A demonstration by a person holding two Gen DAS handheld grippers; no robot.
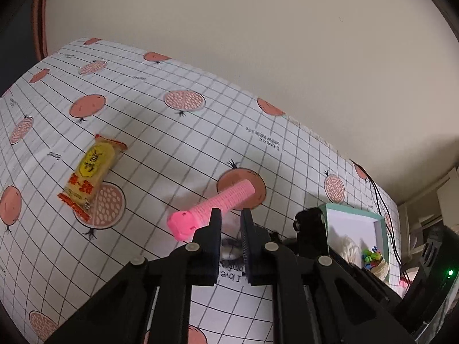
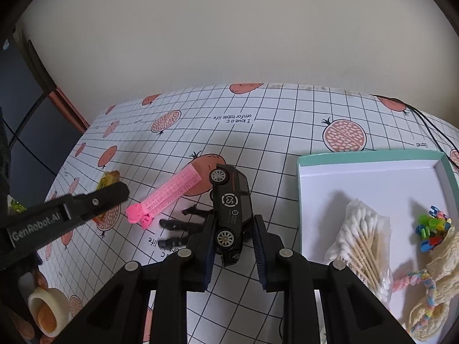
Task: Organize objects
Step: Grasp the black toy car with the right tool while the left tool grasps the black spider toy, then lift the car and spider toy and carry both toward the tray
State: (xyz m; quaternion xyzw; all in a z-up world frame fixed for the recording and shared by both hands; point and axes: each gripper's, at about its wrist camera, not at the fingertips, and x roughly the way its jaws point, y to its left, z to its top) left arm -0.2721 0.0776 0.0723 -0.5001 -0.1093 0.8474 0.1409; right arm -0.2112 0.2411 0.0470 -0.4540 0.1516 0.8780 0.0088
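Observation:
A black toy car (image 2: 232, 209) hangs tilted on its side between the fingers of my right gripper (image 2: 233, 229), which is shut on it just above the tablecloth. To its left a pink zip-shaped toy (image 2: 163, 197) lies flat on the cloth. In the left wrist view the same pink toy (image 1: 212, 206) lies just beyond my left gripper (image 1: 231, 218), whose fingers stand a narrow gap apart with nothing between them. A yellow snack packet (image 1: 91, 175) lies further left. The left gripper (image 2: 114, 192) also shows from the side in the right wrist view.
A teal-rimmed white box (image 2: 370, 156) at the right holds a bag of cotton swabs (image 2: 361, 238), colourful plastic pieces (image 2: 433, 226) and a cream net with a braided cord (image 2: 430, 286). A tape roll (image 2: 47, 312) sits low left. A black cable (image 2: 430, 132) runs along the back right.

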